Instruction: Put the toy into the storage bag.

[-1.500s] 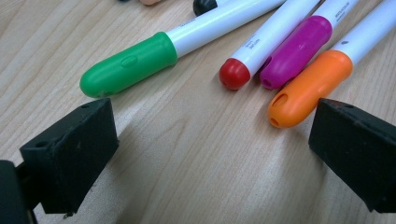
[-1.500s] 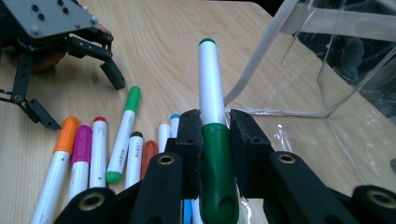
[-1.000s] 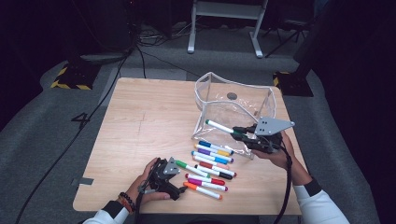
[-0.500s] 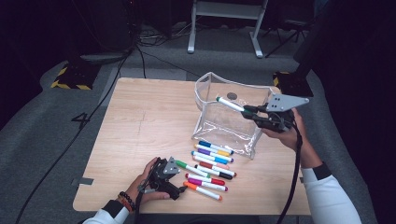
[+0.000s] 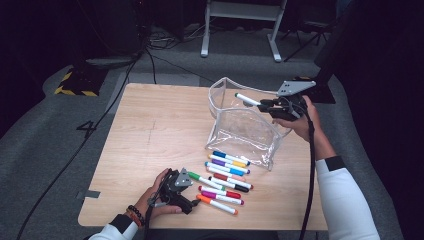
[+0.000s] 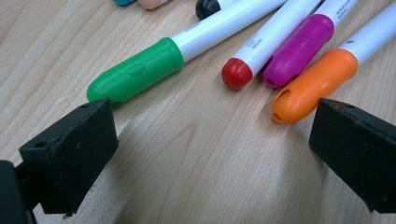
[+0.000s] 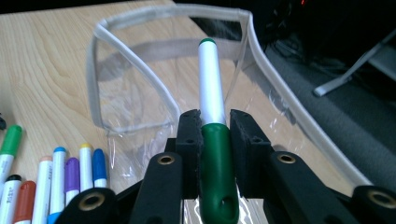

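Clear glossy plastic pouch [image 5: 240, 131], smooth plastic markers [image 5: 227, 172], matt wood table [image 5: 150, 135]

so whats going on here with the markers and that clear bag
A person is loading markers into a clear pouch on the table. The right gripper is clamped on a dark green marker above the pouch's open top. The left gripper rests open by the green-capped marker in the row on the table.

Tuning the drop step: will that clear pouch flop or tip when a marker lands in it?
The clear pouch probably flexes: its film walls look thin and wrinkled. The seamed rim holds the mouth open, so likely no collapse. It looks light, so it may slide on the table.
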`<act>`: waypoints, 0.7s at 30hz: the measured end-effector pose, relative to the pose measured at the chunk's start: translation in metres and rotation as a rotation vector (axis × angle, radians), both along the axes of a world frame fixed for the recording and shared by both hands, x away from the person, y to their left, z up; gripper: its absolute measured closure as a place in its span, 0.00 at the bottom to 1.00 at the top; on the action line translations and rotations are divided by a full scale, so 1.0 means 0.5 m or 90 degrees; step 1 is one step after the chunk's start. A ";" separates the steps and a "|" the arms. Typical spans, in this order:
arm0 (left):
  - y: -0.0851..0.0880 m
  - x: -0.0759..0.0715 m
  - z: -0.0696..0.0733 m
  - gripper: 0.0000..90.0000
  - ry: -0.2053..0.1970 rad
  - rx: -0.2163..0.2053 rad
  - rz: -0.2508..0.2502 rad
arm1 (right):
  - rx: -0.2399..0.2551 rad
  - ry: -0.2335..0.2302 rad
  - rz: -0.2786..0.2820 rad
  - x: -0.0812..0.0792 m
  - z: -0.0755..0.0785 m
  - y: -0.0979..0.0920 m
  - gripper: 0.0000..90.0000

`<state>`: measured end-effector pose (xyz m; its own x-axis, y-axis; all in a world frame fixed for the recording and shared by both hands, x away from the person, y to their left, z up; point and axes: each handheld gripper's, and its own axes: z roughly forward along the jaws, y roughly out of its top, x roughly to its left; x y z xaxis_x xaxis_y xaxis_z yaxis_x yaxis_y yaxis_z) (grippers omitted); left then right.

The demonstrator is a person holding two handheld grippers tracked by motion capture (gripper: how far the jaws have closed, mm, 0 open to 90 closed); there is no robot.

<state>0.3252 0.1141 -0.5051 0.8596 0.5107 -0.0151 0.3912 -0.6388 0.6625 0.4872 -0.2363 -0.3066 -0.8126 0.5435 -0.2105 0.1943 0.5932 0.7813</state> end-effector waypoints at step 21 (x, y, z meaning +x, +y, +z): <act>0.000 0.000 0.000 0.01 0.000 -0.001 -0.001 | -0.166 0.206 0.043 0.020 -0.040 0.039 0.82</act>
<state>0.3253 0.1140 -0.5051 0.8602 0.5096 -0.0166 0.3907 -0.6378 0.6637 0.4972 -0.2167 -0.3265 -0.8911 0.4496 -0.0614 0.3598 0.7825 0.5082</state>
